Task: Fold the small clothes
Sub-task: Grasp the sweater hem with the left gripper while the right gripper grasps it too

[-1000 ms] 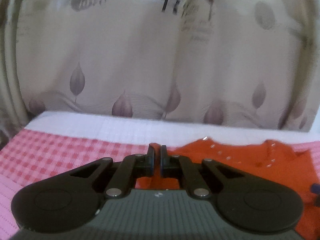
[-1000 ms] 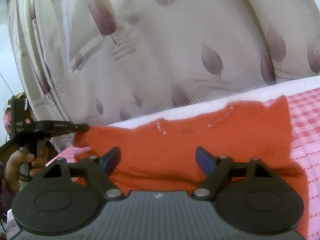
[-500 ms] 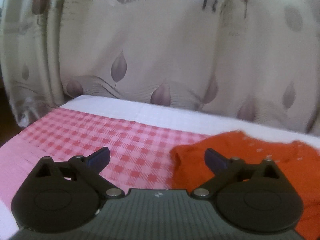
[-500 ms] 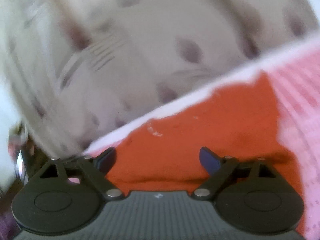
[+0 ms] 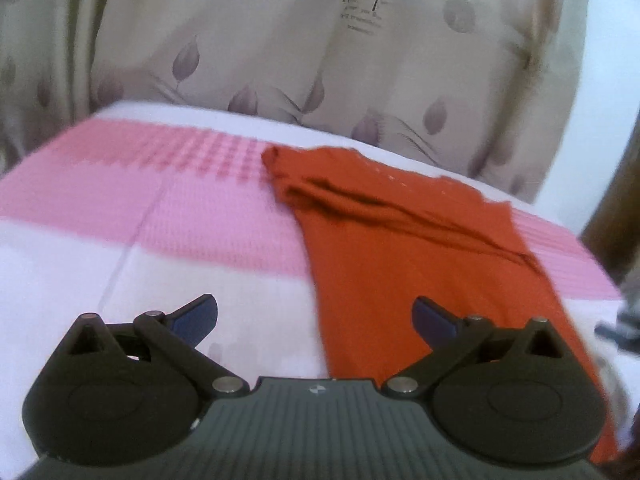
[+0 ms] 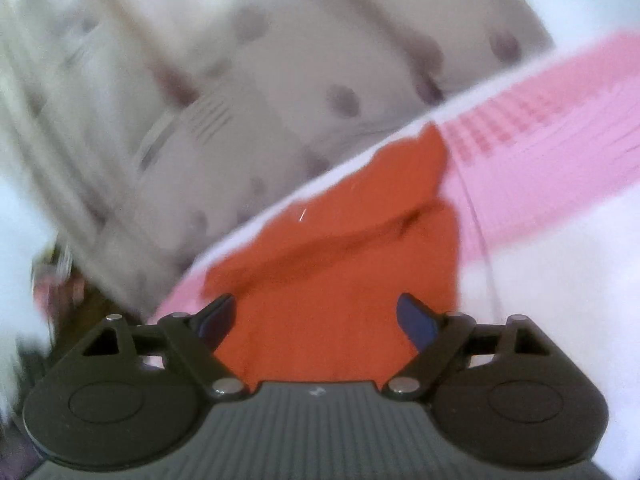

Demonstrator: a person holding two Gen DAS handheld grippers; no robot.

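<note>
Orange knit garment (image 5: pixel 404 248) lies folded on your pink-and-white bedsheet (image 5: pixel 168 224); left gripper (image 5: pixel 314 316) just opened wide, empty; right gripper (image 6: pixel 316 316) wide, empty.

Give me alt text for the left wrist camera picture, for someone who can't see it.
An orange garment lies partly folded on a pink-and-white checked cloth, stretching away from the camera. The left tool sits open and empty in the foreground. A beige leaf-print curtain hangs behind.
</note>
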